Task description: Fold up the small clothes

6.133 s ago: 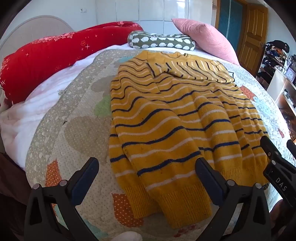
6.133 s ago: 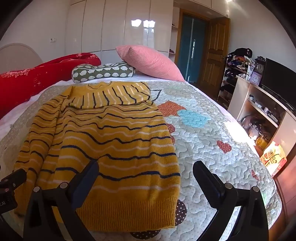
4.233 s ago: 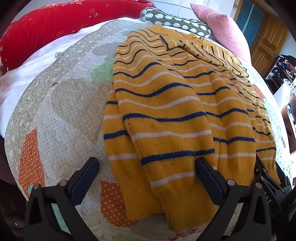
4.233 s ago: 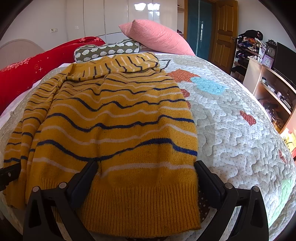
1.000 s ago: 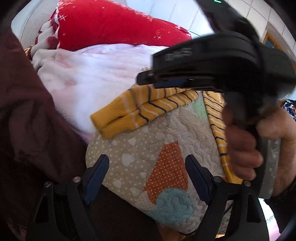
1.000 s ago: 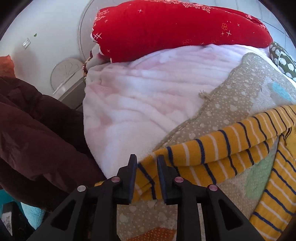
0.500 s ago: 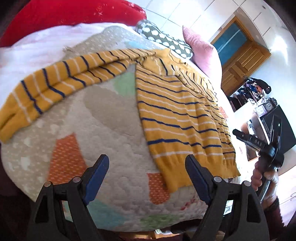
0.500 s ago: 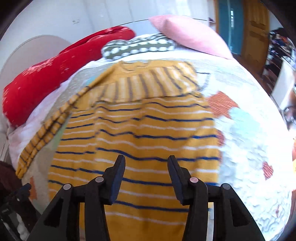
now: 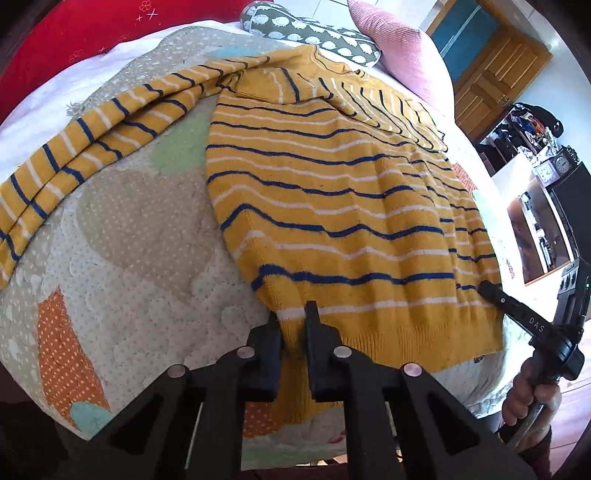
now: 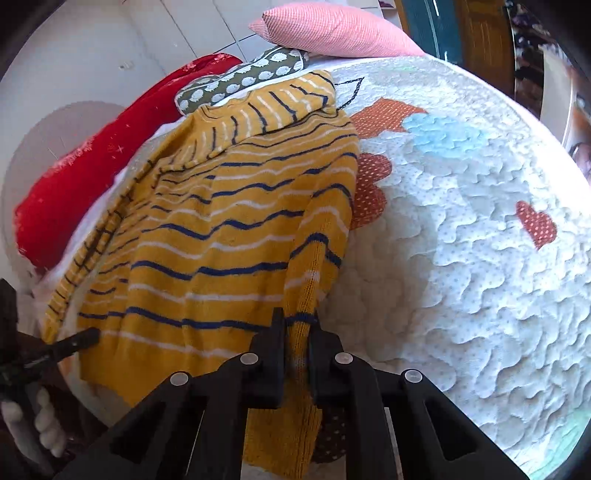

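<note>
A mustard-yellow sweater with navy and white stripes lies spread flat on a quilted bedspread that covers the bed, its ribbed hem toward the near edge and its collar toward the 12 o'clock side. One sleeve stretches away from the body toward 9 o'clock in the left wrist view, lying doubled on the quilt. The left hand-held gripper has its jaws closing on the hem at the sweater's left bottom corner, the knit pinched up between the black fingers. The right hand-held gripper is likewise closing on the hem at the opposite bottom corner, where a ridge of fabric rises between its fingers and the sweater's side edge curls over. In the left wrist view the right hand-held gripper shows at about 4 o'clock, a person's hand wrapped round its handle. Beyond the collar, at 12 o'clock, lie a green patterned bolster and a pink pillow, with a red blanket toward 10 o'clock.
</note>
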Demonstrator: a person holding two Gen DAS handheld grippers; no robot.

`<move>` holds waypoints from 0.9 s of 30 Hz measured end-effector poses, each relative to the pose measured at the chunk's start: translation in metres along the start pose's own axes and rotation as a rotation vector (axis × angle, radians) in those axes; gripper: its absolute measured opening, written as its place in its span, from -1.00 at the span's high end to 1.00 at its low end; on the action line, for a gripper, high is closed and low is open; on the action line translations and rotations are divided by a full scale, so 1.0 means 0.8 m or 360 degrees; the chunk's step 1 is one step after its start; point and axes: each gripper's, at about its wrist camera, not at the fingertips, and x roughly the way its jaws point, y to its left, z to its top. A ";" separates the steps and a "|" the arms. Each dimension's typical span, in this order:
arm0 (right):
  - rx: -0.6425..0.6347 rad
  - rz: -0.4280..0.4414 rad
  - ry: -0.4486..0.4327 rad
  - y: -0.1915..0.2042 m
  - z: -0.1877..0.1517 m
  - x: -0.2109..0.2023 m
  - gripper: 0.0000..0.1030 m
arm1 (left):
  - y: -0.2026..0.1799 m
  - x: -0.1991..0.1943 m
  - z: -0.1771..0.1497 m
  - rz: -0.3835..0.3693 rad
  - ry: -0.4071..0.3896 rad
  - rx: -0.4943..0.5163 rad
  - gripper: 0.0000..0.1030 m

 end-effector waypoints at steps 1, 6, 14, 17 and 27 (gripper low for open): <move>0.0021 0.0037 -0.0014 -0.002 0.000 -0.004 0.81 | 0.000 -0.012 -0.001 0.0024 -0.0017 0.0020 0.81; 0.0108 0.0159 -0.0046 -0.023 -0.016 -0.044 0.82 | -0.001 -0.038 -0.019 0.0120 -0.0024 0.0085 0.82; 0.0091 0.0037 -0.0028 -0.041 -0.031 -0.066 0.78 | 0.038 -0.022 -0.038 0.0069 0.0031 -0.0055 0.56; -0.0017 -0.0038 -0.0126 -0.018 -0.005 -0.082 0.76 | 0.042 -0.044 -0.040 0.0104 -0.0084 -0.0038 0.38; -0.0744 0.0146 -0.0078 0.230 0.092 0.052 -0.01 | 0.060 -0.073 -0.037 0.0110 -0.0258 -0.0044 0.13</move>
